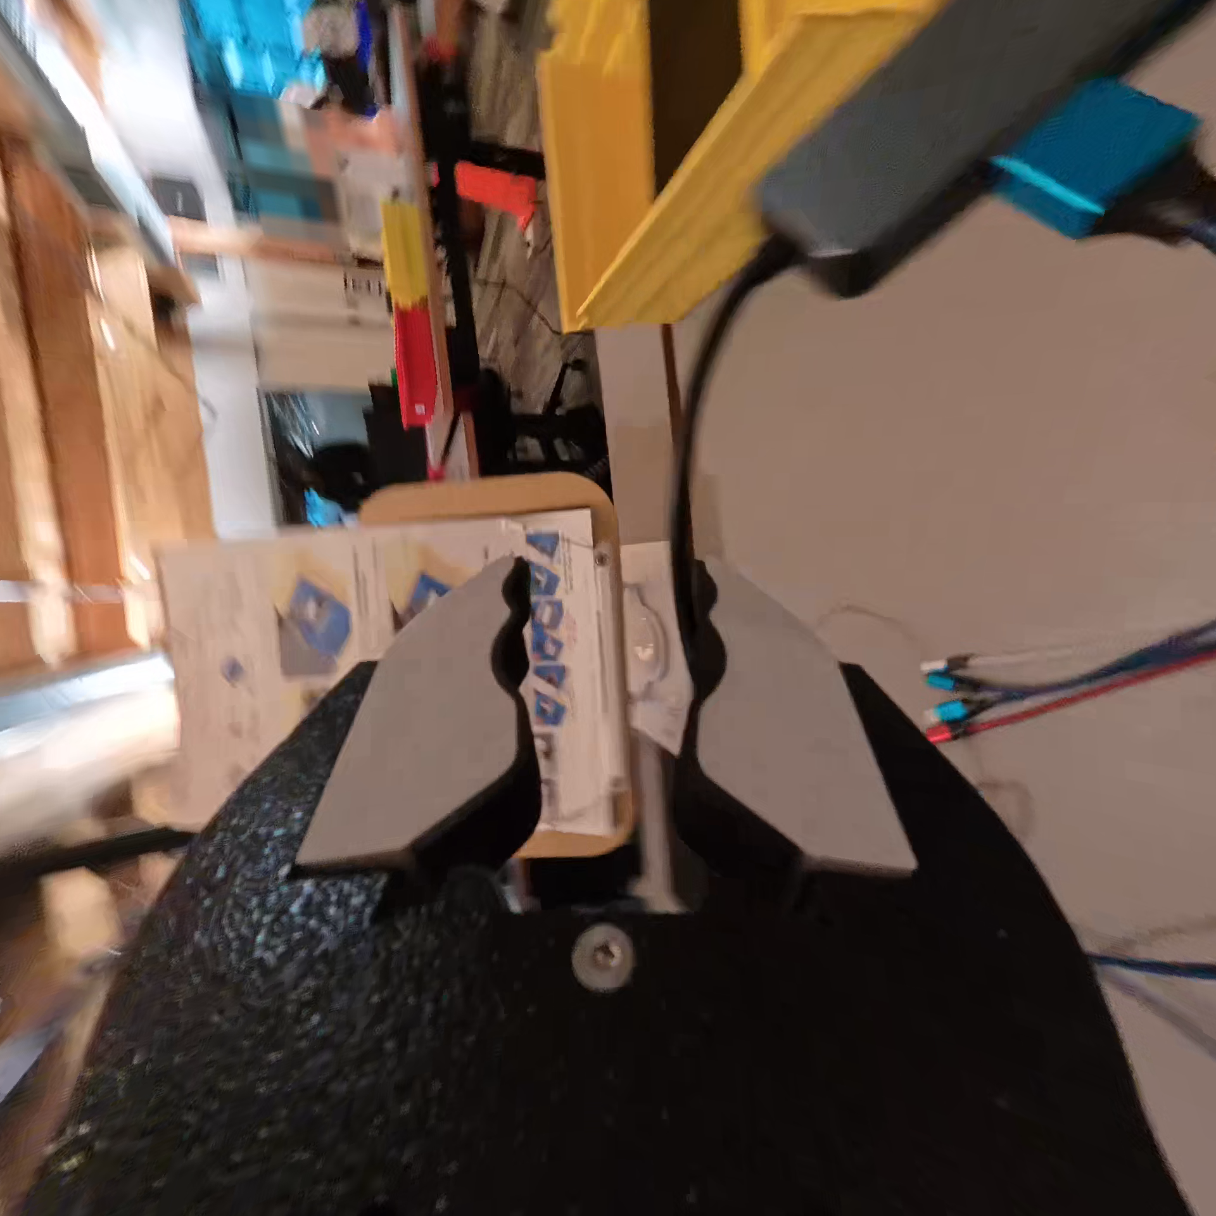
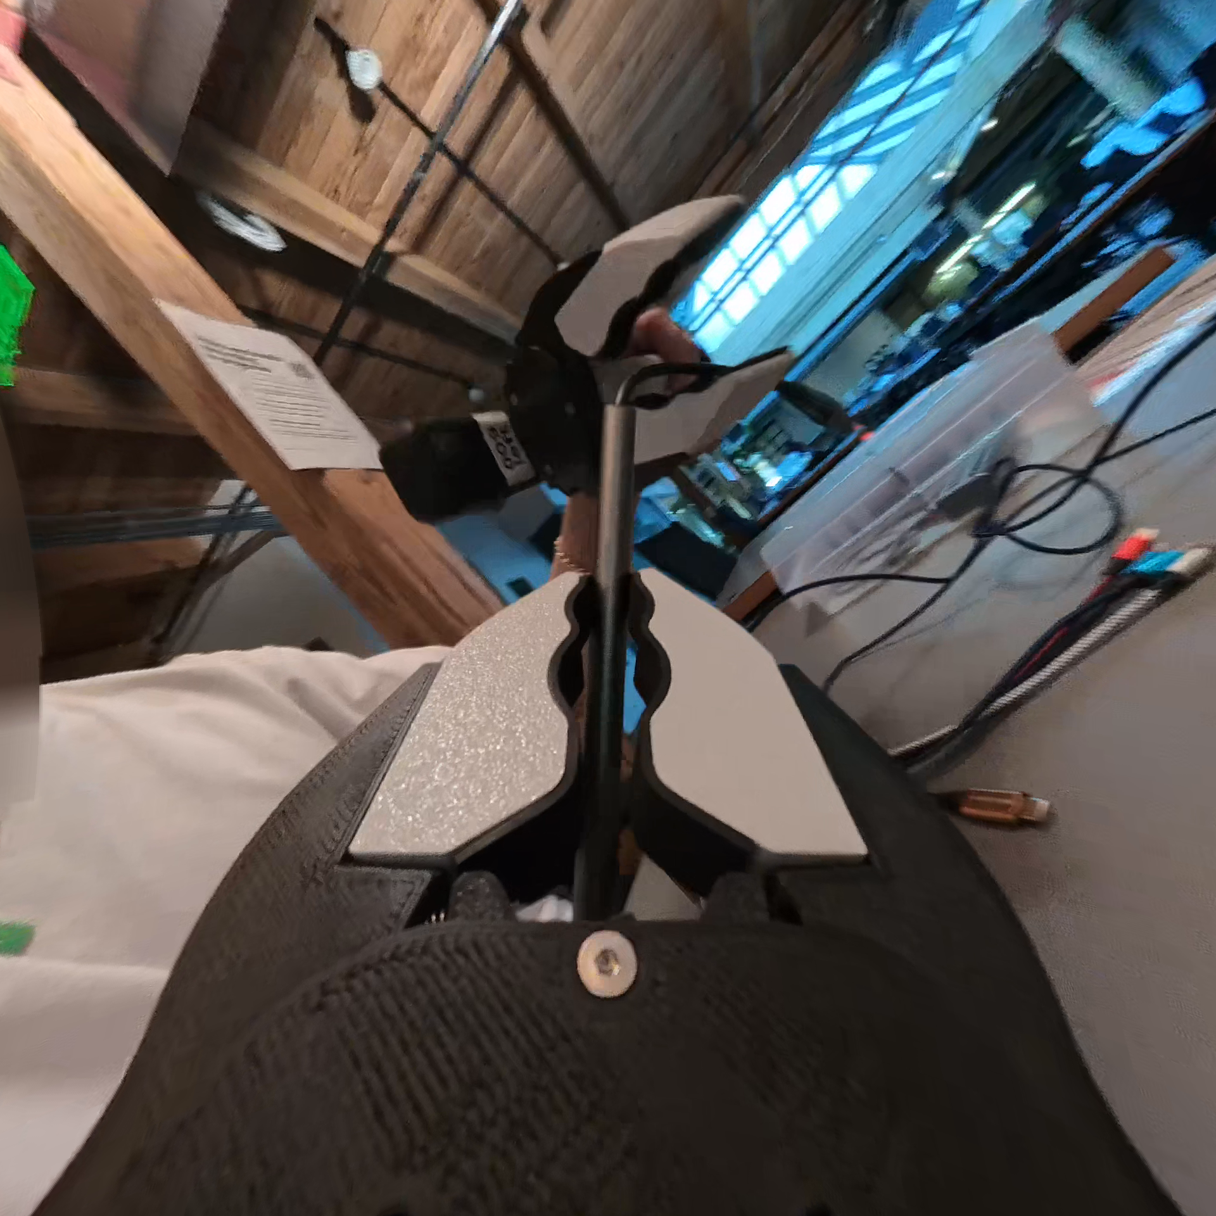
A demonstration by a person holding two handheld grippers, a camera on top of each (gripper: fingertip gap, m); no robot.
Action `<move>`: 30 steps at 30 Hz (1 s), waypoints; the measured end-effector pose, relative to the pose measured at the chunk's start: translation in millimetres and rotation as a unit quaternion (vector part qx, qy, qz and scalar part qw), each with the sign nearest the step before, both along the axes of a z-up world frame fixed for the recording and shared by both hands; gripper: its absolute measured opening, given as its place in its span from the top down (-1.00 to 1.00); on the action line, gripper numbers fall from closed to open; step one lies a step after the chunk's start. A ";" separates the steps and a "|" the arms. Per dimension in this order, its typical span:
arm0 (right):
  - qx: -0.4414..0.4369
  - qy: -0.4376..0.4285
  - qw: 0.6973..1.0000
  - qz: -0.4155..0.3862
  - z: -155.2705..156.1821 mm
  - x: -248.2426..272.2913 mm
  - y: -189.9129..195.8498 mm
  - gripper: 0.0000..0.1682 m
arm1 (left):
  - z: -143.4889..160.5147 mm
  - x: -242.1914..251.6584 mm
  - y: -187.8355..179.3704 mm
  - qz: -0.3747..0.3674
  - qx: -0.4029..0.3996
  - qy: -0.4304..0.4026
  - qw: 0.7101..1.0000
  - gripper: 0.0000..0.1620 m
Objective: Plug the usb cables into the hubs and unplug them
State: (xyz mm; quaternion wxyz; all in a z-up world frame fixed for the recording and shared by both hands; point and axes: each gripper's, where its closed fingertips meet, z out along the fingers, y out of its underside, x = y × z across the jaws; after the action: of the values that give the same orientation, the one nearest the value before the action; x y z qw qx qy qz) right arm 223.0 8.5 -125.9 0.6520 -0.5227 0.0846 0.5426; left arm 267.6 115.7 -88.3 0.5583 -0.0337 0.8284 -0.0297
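Grey tabletop (image 2: 1086, 921) open near right; cable bundle (image 2: 1053, 658) crosses it; clear box (image 2: 954, 474) behind.

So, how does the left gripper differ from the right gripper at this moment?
The left gripper is open, with a wide gap; the right gripper is shut. The left gripper clamps nothing: a thin black cable only runs through its gap, close to one finger. The right gripper clamps the dark hub between its fingers. Both have grey fingers on a black body.
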 end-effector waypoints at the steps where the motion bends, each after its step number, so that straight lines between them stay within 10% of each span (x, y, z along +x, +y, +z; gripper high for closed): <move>1: -0.007 -0.023 1.000 -0.019 -1.8 3.5 -0.1 0.87 | 8.8 -1.1 8.3 0.028 -0.061 -0.010 0.998 0.51; 6: 0.038 -0.084 0.988 -0.121 15.8 20.8 -8.6 0.87 | 20.8 -29.4 -23.6 0.101 -0.372 -0.007 0.922 0.59; 13: 0.060 -0.058 0.970 -0.226 19.6 58.1 -23.0 0.87 | 2.6 -73.8 -60.2 0.077 -0.540 0.015 0.838 0.53; 17: 0.116 -0.030 0.971 -0.205 32.9 55.7 -34.4 0.87 | -21.5 -77.5 -95.5 0.033 -0.678 0.158 0.717 0.54; 23: 0.098 -0.099 0.978 -0.155 26.6 13.2 -5.0 0.87 | -33.5 -38.5 -120.4 0.023 -0.759 0.163 0.630 0.56; 25: 0.098 -0.097 0.977 -0.165 26.4 12.7 -1.3 0.87 | -23.8 -32.0 -113.0 0.015 -0.773 0.131 0.621 0.85; 30: 0.113 -0.096 0.977 -0.151 25.7 13.4 -7.9 0.87 | -22.6 -31.0 -117.6 0.008 -0.737 0.161 0.657 0.85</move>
State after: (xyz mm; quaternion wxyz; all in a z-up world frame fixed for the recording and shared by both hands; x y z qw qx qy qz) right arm 236.3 0.6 -100.2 0.7863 -0.4763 0.0377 0.3917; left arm 236.6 -1.9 -110.8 0.2083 -0.4447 0.6118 -0.6201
